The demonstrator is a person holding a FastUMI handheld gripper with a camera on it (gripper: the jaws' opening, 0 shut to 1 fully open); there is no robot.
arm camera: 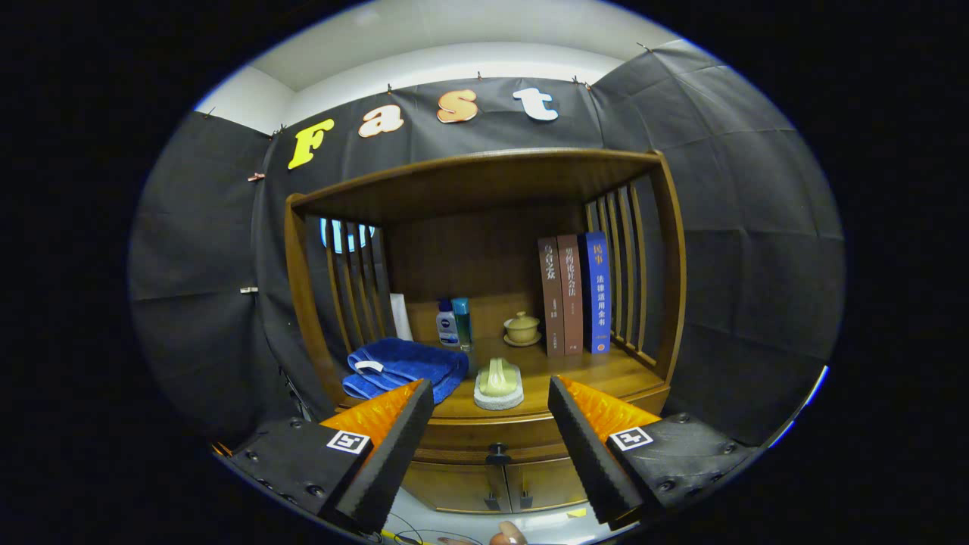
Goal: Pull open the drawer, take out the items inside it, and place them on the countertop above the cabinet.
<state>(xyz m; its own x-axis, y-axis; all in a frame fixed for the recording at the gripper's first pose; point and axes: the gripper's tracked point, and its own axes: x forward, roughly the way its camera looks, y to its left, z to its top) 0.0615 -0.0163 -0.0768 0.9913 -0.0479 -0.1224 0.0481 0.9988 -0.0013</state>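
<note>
Wooden and closed, the drawer (496, 437) sits just under the countertop (606, 371), its dark knob (497, 454) straight ahead of and slightly below the gripper (490, 424), whose fingers are spread wide and hold nothing.

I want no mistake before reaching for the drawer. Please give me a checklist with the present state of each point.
1. Gripper open, holding nothing: ok.
2. Drawer knob in sight between the fingers: ok.
3. Drawer pulled open: not ok, it looks shut.
4. Fingers on the knob: not ok, they are apart from it.
5. Free spot on the countertop: ok, bare wood right of the brush; the towel takes the left.
6. Items inside the drawer: cannot tell.
</note>
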